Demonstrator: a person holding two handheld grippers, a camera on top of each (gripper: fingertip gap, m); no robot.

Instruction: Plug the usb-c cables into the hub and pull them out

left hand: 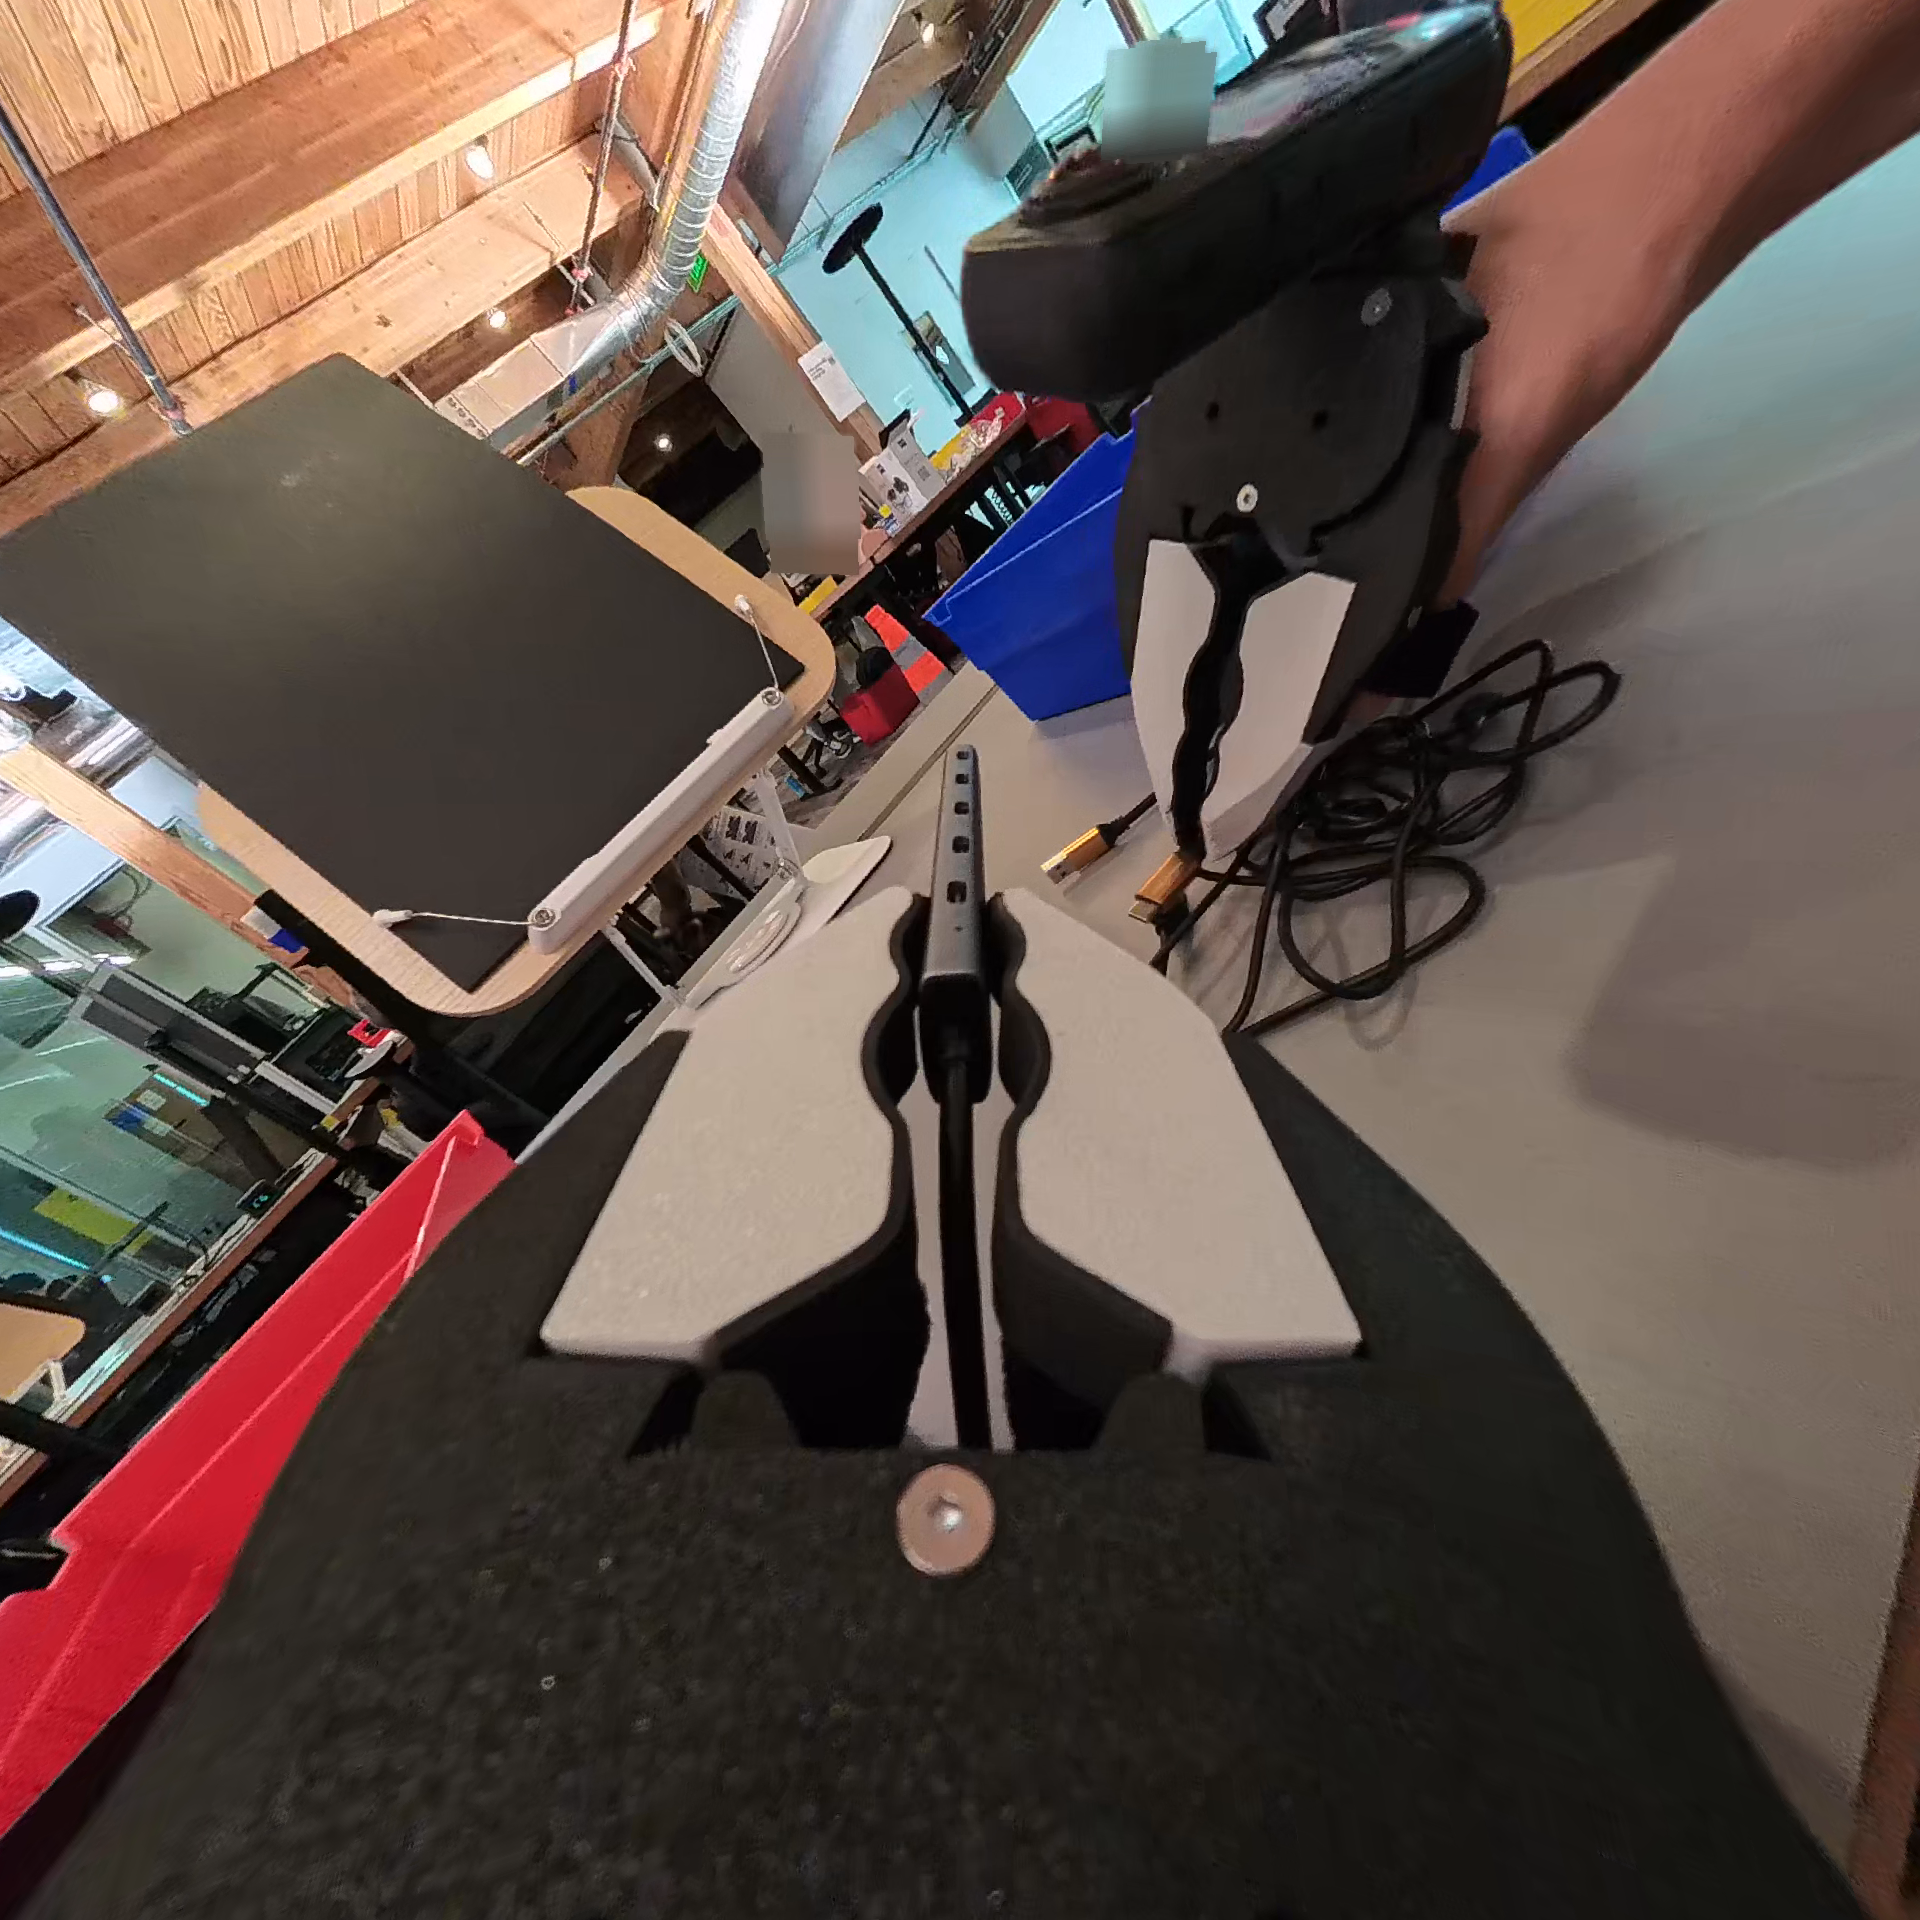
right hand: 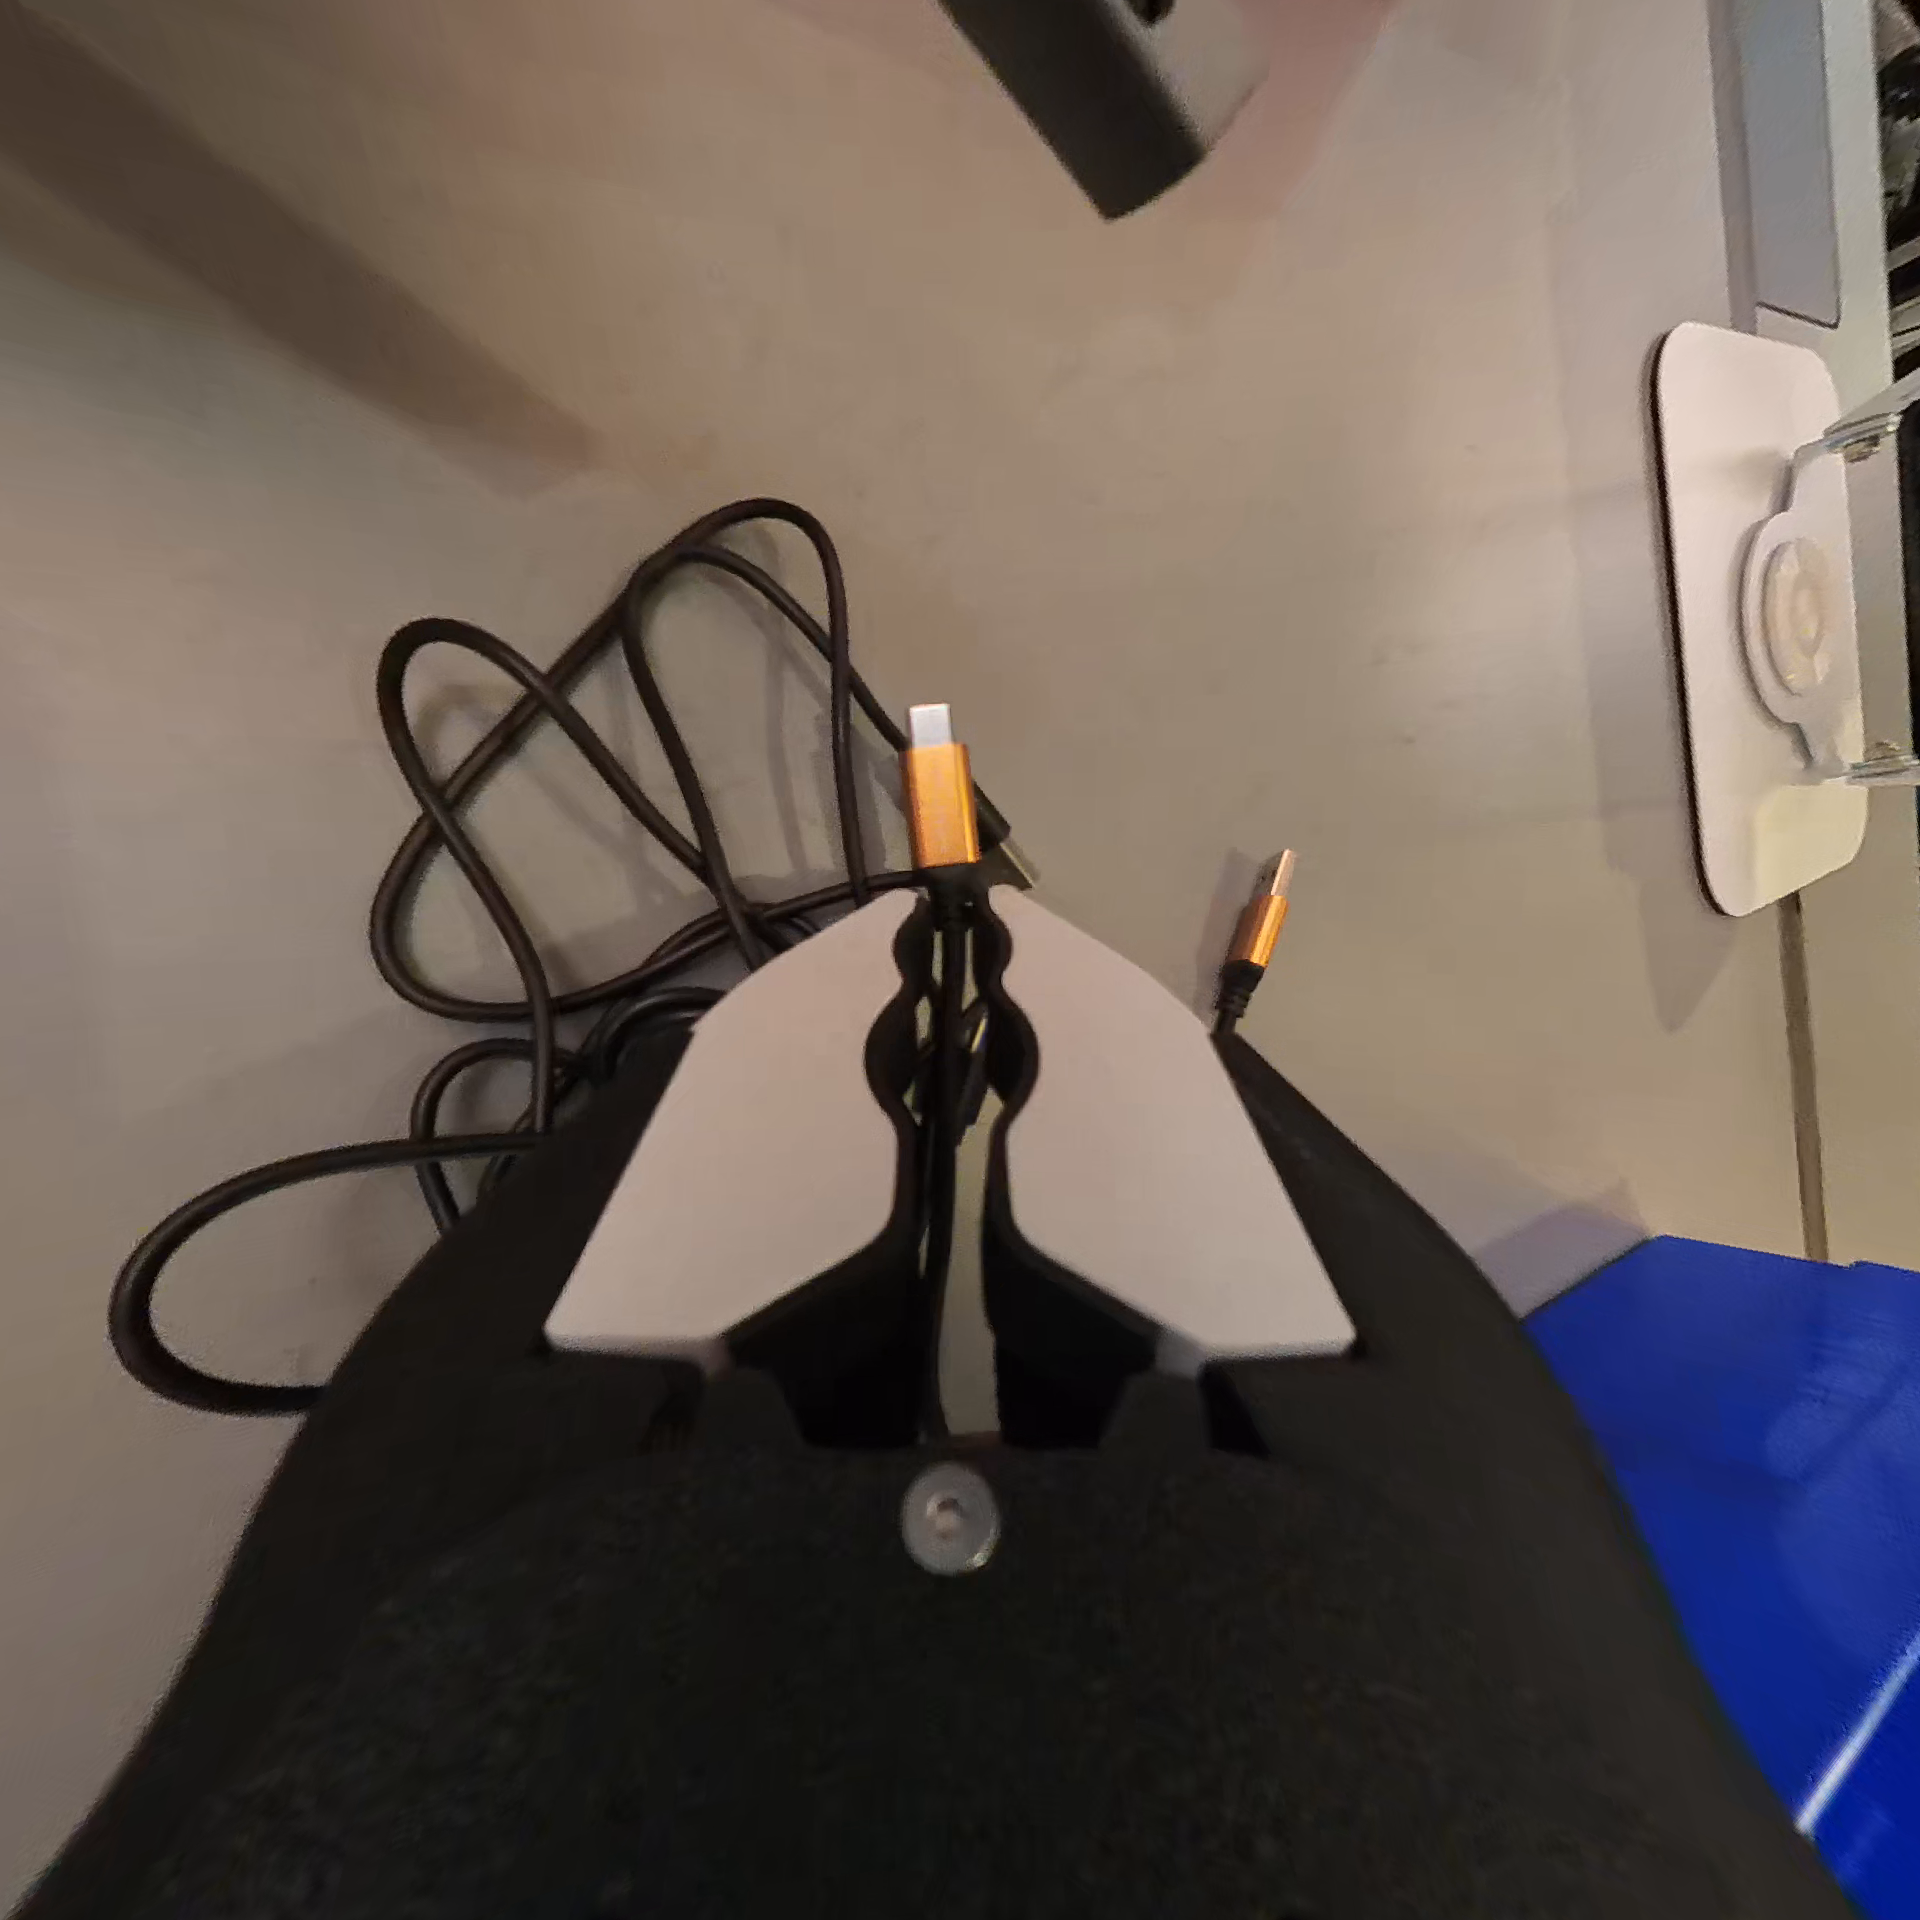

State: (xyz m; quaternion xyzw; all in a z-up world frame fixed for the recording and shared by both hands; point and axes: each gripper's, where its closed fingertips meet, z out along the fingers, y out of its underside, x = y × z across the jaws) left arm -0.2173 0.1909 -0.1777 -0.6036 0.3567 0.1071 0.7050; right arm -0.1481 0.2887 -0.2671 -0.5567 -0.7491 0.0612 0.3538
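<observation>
Left claw (left hand: 958, 925) clamped on hub (left hand: 958, 831), raised off surface (left hand: 1714, 935); right claw (right hand: 951, 914) pinching cable behind orange plug (right hand: 940, 805) — square plug to port, push straight, no twist.

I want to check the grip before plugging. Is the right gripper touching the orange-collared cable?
Touching. In the right wrist view the right gripper is shut on the cable, just behind its orange collar.

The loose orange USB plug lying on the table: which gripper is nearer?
Right. The right gripper sits beside the loose plug, pinching another cable; the left gripper holds the hub farther back.
</observation>
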